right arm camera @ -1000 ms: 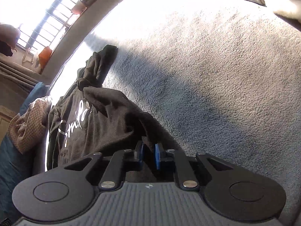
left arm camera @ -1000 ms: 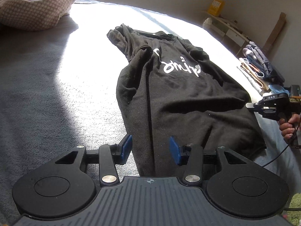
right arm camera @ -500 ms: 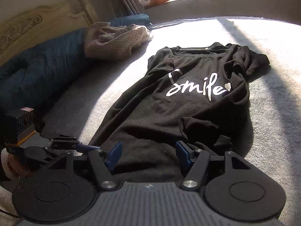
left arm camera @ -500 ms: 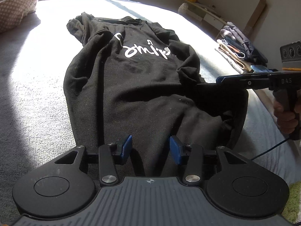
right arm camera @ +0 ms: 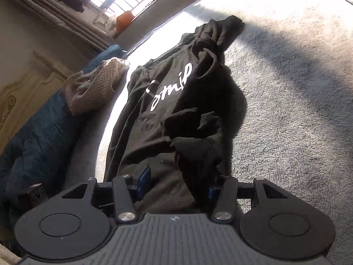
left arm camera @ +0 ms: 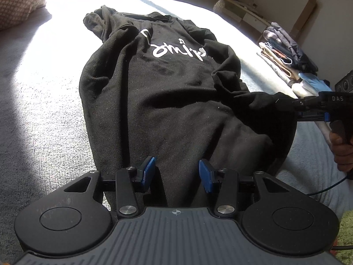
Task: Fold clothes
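Observation:
A black T-shirt (left arm camera: 167,101) with white lettering lies lengthwise on the grey bed cover (left arm camera: 44,114). My left gripper (left arm camera: 177,173) hovers over its near hem, open, the blue pads (left arm camera: 149,172) well apart with cloth under them. In the left wrist view my right gripper (left arm camera: 280,105) reaches in from the right at the shirt's raised side edge, held by a hand (left arm camera: 339,150). In the right wrist view my right gripper (right arm camera: 179,183) has its jaws closing. A bunched fold of the shirt (right arm camera: 196,154) stands between them and drapes over the right finger; the left pad is clear of it.
A stack of folded clothes (left arm camera: 286,61) sits at the bed's right edge. A checked cloth heap (right arm camera: 94,90) and blue duvet (right arm camera: 39,137) lie by the headboard (right arm camera: 13,101). Shelves (left arm camera: 242,13) line the far wall and a green rug (left arm camera: 346,231) lies below.
My right gripper went from shut to jaws apart, swung across the shirt and rolled; a cloth fold now hangs on its right finger. The left gripper closed in on the hem, then held still.

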Demonstrator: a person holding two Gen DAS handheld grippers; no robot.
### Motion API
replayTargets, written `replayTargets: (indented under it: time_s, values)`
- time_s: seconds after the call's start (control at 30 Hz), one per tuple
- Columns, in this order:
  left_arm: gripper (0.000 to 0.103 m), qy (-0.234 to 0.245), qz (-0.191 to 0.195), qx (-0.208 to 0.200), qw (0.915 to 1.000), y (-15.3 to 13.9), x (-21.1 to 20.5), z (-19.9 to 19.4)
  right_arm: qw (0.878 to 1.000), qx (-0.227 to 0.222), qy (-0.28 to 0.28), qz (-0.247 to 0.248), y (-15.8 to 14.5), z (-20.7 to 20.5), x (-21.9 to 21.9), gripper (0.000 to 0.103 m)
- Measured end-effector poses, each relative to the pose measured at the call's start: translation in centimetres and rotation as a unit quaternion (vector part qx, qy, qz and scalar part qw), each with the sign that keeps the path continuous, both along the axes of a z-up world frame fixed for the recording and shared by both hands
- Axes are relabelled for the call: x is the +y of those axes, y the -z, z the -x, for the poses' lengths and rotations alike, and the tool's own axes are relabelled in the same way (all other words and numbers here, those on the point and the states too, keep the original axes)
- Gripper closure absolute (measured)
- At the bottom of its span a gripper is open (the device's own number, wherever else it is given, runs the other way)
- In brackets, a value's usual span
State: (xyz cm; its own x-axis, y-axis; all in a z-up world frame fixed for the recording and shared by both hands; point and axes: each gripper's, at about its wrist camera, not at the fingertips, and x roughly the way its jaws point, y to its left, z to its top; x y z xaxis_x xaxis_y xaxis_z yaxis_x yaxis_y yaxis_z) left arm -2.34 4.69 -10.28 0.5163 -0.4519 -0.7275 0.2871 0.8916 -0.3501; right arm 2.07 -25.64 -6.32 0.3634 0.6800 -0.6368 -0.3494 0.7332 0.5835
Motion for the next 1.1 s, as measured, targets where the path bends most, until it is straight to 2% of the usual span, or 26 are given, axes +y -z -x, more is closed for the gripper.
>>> replayTargets:
  time_s: [0.07,0.13,0.2,0.27,0.4,0.53,0.67,0.8,0.87,0.97,1.1]
  values:
    - [0.059,-0.005,0.000,0.002,1.0000,0.1,-0.1,0.0,0.997,-0.016,-0.078,0.023,-0.2,1.4,3.4,0.051]
    - [0.059,-0.006,-0.001,0.002,1.0000,0.1,-0.1,0.0,0.990,-0.029,-0.127,0.049,0.1,2.9,5.7,0.051]
    - [0.059,-0.005,-0.002,0.001,1.0000,0.1,-0.1,0.1,0.985,-0.034,-0.150,0.072,0.4,4.1,6.6,0.051]
    - [0.059,-0.004,0.000,0.000,1.0000,0.0,0.0,0.1,0.985,-0.026,-0.157,0.074,0.7,4.9,6.3,0.051]
    - [0.059,-0.006,0.005,0.000,1.0000,0.1,0.3,0.3,0.994,0.012,-0.109,0.011,0.0,4.5,2.6,0.051]
    - [0.059,-0.008,0.010,-0.002,0.9999,0.2,0.4,0.4,0.999,0.029,0.003,-0.032,-0.6,3.1,-2.0,0.051]
    - [0.059,-0.009,0.008,-0.003,0.9999,0.3,0.3,0.4,0.996,0.038,0.079,-0.016,0.5,1.3,-4.0,0.050]
    - [0.059,-0.009,0.006,-0.004,0.9999,0.4,0.2,0.5,0.996,0.054,0.072,0.001,2.3,-0.5,-2.9,0.053]
    - [0.058,-0.012,0.007,-0.003,0.9999,0.3,0.2,0.5,0.996,0.061,0.065,0.008,3.1,-1.1,-2.4,0.060]
    - [0.058,-0.015,0.007,-0.002,0.9999,0.4,0.1,0.5,0.997,0.057,0.055,0.009,3.1,-1.0,-1.9,0.094]
    - [0.057,-0.015,0.010,-0.004,0.9998,0.5,0.2,0.5,0.997,0.025,0.072,0.004,1.2,0.1,-3.2,0.096]
